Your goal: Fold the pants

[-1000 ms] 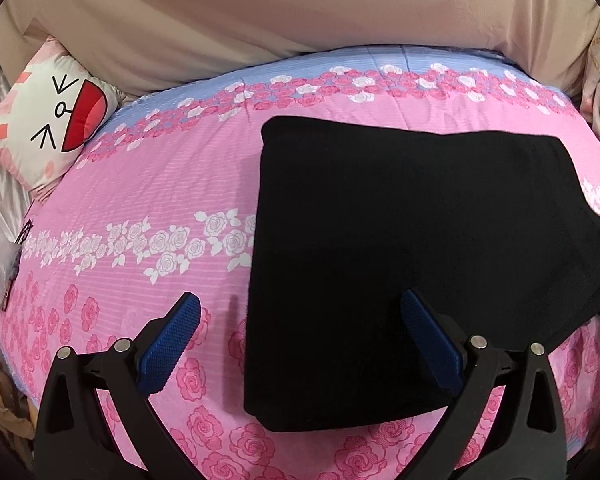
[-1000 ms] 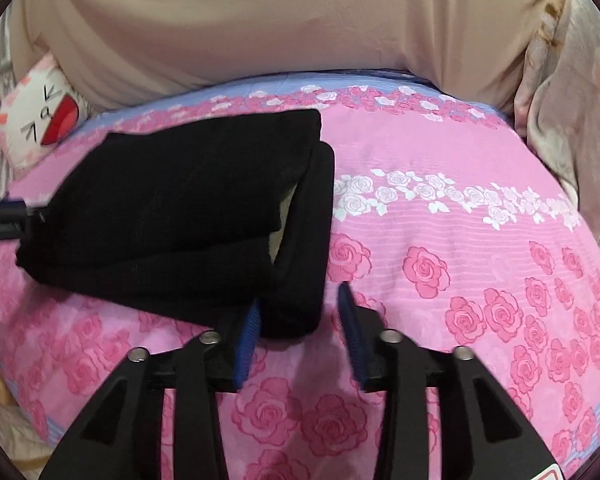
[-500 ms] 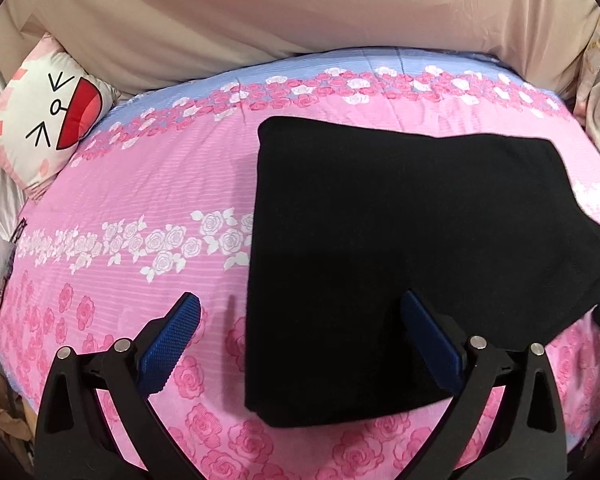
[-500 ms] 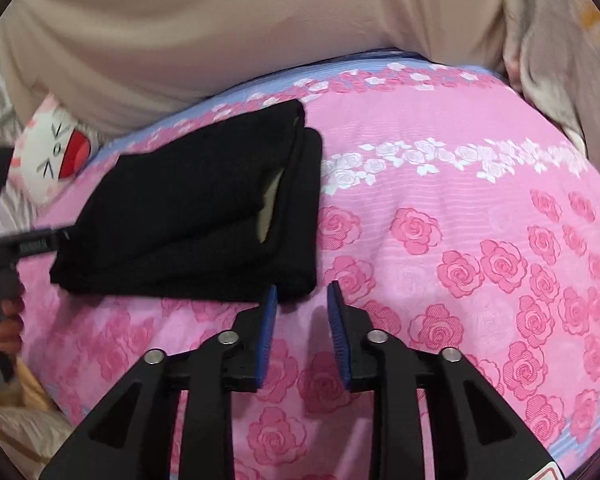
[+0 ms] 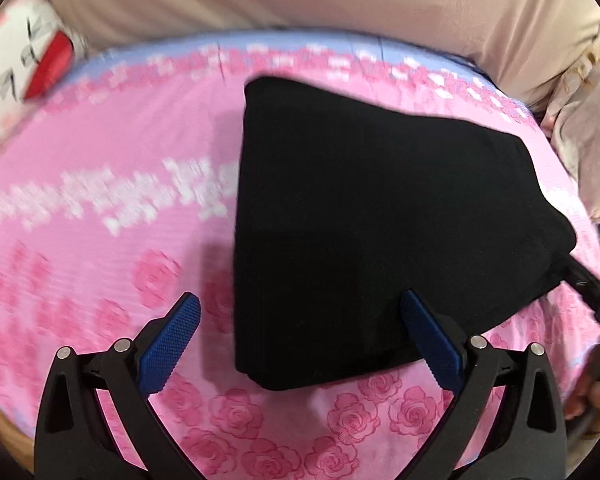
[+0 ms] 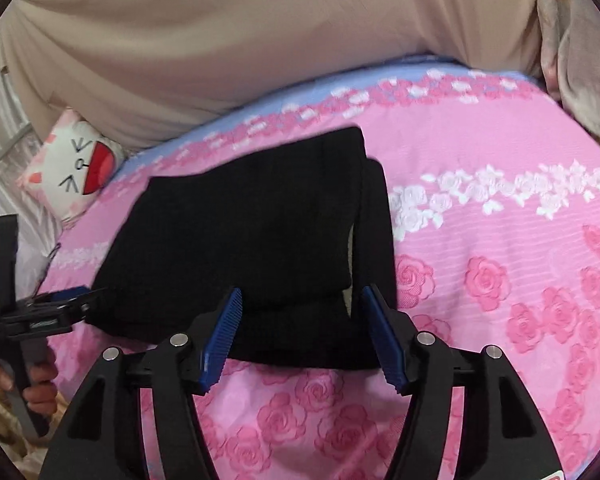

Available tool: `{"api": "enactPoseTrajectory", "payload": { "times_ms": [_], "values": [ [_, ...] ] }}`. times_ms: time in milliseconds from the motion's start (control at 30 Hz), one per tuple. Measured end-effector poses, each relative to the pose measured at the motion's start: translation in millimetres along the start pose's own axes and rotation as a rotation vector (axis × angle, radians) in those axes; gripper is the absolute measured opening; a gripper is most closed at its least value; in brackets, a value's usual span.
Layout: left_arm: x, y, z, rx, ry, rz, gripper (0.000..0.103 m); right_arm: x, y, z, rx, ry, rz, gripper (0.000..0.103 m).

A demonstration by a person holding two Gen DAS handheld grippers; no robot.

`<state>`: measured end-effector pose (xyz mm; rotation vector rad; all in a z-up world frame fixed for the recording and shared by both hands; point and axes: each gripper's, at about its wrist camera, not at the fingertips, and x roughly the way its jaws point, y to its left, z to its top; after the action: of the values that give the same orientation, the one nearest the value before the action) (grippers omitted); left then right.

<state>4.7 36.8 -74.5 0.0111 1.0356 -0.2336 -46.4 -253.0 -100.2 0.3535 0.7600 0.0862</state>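
On the bed (image 6: 500,240): pants (image 5: 380,220) lie folded into a compact black stack.
I judge folding nearly done, maybe a tidy left. My left gripper (image 5: 300,344) and right gripper (image 6: 302,332) hover with fingers apart, holding nothing.

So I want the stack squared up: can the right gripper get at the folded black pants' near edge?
Probably yes: the right gripper is open, and the folded black pants lie just ahead with nothing between.

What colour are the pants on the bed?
Plain black pants, clearest in the right wrist view.
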Motion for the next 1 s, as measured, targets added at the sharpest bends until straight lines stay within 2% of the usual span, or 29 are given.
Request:
{"api": "enactPoseTrajectory", "payload": {
  "times_ms": [33, 67, 100, 133, 167, 200, 233, 267, 300, 333, 433, 500, 600, 667, 733, 833, 867, 900, 933, 967, 1000],
  "values": [
    [9, 6, 0, -0.026, 0.022, -0.032, 0.098, -1, 0, 0, 0.007, 0.000, 0.014, 0.039],
    [12, 8, 0, -0.045, 0.044, -0.060, 0.098, -7, -1, 2, 0.041, 0.006, 0.080, 0.030],
    [11, 10, 1, -0.054, 0.053, -0.078, 0.096, -15, -1, 2, 0.056, -0.011, 0.097, 0.029],
    [6, 10, 2, -0.053, 0.051, -0.106, 0.088, -31, 0, 4, 0.056, -0.045, 0.106, 0.029],
    [3, 8, 3, -0.038, 0.044, -0.112, 0.085, -40, 0, 4, 0.040, -0.060, 0.087, 0.029],
    [-3, 2, 4, 0.002, 0.020, -0.083, 0.086, -41, -2, 4, 0.025, -0.053, 0.056, 0.031],
    [-4, -3, 4, 0.034, 0.005, -0.035, 0.096, -33, -6, 2, 0.009, -0.017, 0.010, 0.031],
    [-1, -9, 4, 0.067, -0.010, 0.031, 0.098, -22, -15, -3, 0.014, 0.031, -0.044, 0.031],
    [1, -11, 3, 0.081, -0.008, 0.045, 0.098, -20, -20, -6, 0.031, 0.045, -0.036, 0.032],
    [4, -13, 2, 0.087, 0.011, 0.031, 0.098, -25, -26, -10, 0.060, 0.032, -0.005, 0.033],
    [-3, -6, 3, 0.048, 0.025, -0.004, 0.098, -51, -29, -14, 0.036, -0.027, -0.084, 0.039],
    [-7, 0, 4, 0.023, 0.023, -0.016, 0.098, -54, -31, -18, 0.018, -0.009, -0.103, 0.049],
    [-5, 9, 2, -0.025, 0.044, -0.063, 0.098, -45, -37, -24, 0.076, 0.022, -0.035, 0.049],
    [1, 18, 2, -0.074, 0.074, -0.119, 0.098, -36, -38, -25, 0.111, 0.017, 0.016, 0.049],
    [12, 23, 4, -0.114, 0.098, -0.176, 0.098, -25, -40, -26, 0.117, 0.028, 0.018, 0.050],
    [15, 16, 6, -0.094, 0.074, -0.178, 0.098, -10, -34, -20, 0.126, 0.019, 0.038, 0.051],
    [15, 13, 7, -0.087, 0.063, -0.185, 0.096, -7, -34, -18, 0.133, 0.017, 0.042, 0.048],
    [17, 12, 8, -0.080, 0.056, -0.187, 0.093, -5, -34, -14, 0.152, 0.010, 0.058, 0.033],
    [16, 9, 10, -0.069, 0.050, -0.213, 0.074, -7, -33, -12, 0.153, 0.005, 0.069, 0.028],
    [13, 7, 12, -0.062, 0.059, -0.245, 0.063, -11, -29, -8, 0.144, -0.003, 0.059, 0.023],
    [9, 6, 13, -0.058, 0.055, -0.244, 0.057, -21, -26, -5, 0.141, -0.013, 0.066, 0.021]
  ]
}}
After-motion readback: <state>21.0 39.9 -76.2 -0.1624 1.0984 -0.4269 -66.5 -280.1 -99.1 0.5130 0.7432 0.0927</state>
